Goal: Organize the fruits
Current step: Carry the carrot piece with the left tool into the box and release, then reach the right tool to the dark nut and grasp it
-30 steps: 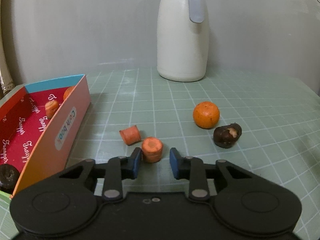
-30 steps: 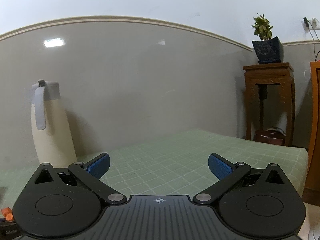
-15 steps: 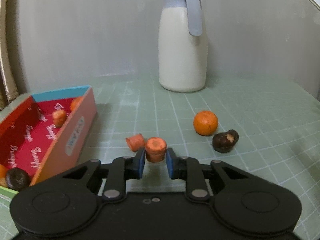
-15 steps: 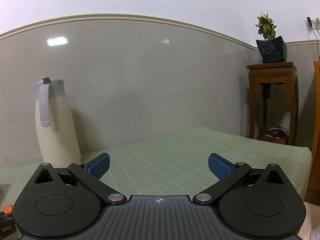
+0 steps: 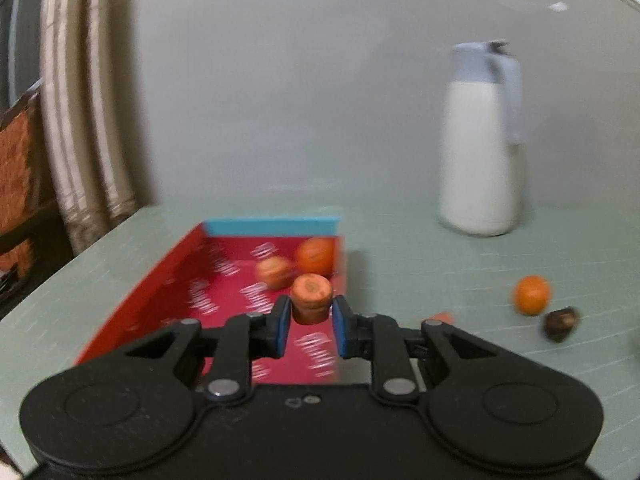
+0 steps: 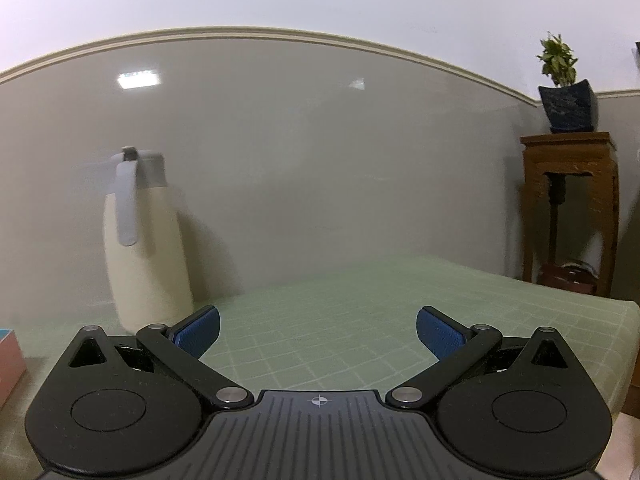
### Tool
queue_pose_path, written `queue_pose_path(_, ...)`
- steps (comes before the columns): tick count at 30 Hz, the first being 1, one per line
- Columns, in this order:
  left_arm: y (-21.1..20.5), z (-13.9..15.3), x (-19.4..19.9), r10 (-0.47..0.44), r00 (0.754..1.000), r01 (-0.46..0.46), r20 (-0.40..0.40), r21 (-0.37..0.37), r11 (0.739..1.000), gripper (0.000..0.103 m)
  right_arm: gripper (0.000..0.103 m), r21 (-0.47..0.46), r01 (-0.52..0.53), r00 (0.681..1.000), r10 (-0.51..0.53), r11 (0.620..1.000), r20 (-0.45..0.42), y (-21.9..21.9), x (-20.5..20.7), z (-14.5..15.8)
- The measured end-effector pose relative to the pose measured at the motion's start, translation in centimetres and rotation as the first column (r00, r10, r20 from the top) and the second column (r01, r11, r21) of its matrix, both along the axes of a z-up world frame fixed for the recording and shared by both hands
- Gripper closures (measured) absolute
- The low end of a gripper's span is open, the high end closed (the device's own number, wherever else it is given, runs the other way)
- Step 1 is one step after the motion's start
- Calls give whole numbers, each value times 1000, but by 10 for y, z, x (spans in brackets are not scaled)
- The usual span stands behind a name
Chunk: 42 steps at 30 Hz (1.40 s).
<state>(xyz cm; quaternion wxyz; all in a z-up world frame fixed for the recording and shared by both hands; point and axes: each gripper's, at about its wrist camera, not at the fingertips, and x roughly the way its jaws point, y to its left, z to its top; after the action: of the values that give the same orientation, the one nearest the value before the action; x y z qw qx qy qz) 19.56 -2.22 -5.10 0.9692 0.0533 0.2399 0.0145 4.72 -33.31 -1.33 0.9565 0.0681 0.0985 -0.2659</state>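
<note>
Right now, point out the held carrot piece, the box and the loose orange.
carrot piece (image 5: 311, 289), left wrist view, cut top face
box (image 5: 272, 227), left wrist view, blue far wall
orange (image 5: 531, 295), left wrist view, middle

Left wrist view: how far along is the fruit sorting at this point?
Done: two orange pieces already lie in the red box. In hand: the left gripper holds a carrot chunk over the box. Left: an orange, a dark fruit and an orange bit on the table. The right gripper is open, idle.

A cream thermos jug (image 6: 146, 248) stands on the green gridded bench (image 6: 340, 320); a potted plant (image 6: 564, 88) tops a wooden stand (image 6: 570, 200).
</note>
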Motion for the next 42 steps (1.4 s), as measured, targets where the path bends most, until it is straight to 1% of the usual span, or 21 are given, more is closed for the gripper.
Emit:
queue_pose_path(4,27,-9,10,79,996,-79,-49,-2,997,90,0,-15,-39,999,39,999,-12,12,3,-2)
queue_pose_path(7,43,-13,12,105,991,-107,-80,-18,994,89,0,-26,-63,998,62,998,-24,19,6,-5)
queue_pose_path(9,48,-14,11,127,988,-129,-83,-16,992,81,0,-32,-77,997,75,997,-33,23,9,-7)
queue_pose_path(13,55,-12,4,142,987,-145,-80,-33,989,76,0,-32,-112,993,110,993,-50,30,16,-10)
queue_pose_path(14,57,-11,1,142,987,-145,-78,-40,989,71,0,-33,-118,992,116,992,-53,31,17,-11)
queue_pose_path(15,58,-9,-1,147,986,-151,-77,-43,988,62,0,-33,-126,991,124,991,-58,32,19,-12)
queue_pose_path(16,59,-8,-2,155,985,-159,-74,-46,986,55,0,-32,-136,989,134,990,-62,34,21,-12)
queue_pose_path(17,60,-6,-5,165,984,-168,-66,-49,985,40,0,-30,-146,988,143,989,-65,35,23,-12)
queue_pose_path(18,61,-4,-8,175,983,-178,-52,-52,983,34,0,-27,-156,986,154,987,-68,37,25,-13)
queue_pose_path(20,63,-2,-12,181,983,-183,-37,-52,982,33,0,-21,-174,982,172,985,-75,38,28,-14)
queue_pose_path(25,69,4,-19,178,983,-180,-40,-71,981,32,0,-1,-205,974,203,979,-100,41,38,-17)
queue_pose_path(27,72,7,-25,183,983,-185,-34,-75,980,26,0,12,-221,969,221,975,-111,42,42,-18)
queue_pose_path(31,77,7,-39,190,982,-191,-17,-71,979,21,0,18,-242,962,243,970,-127,45,45,-21)
queue_pose_path(35,81,0,-51,198,980,-198,-7,-53,979,17,0,24,-265,952,265,964,-155,51,46,-25)
queue_pose_path(38,84,-5,-57,209,978,-209,-6,-40,977,9,0,39,-287,941,289,957,-176,55,52,-28)
queue_pose_path(42,92,-4,-61,229,973,-228,8,-54,972,8,0,67,-331,919,338,941,-205,60,62,-31)
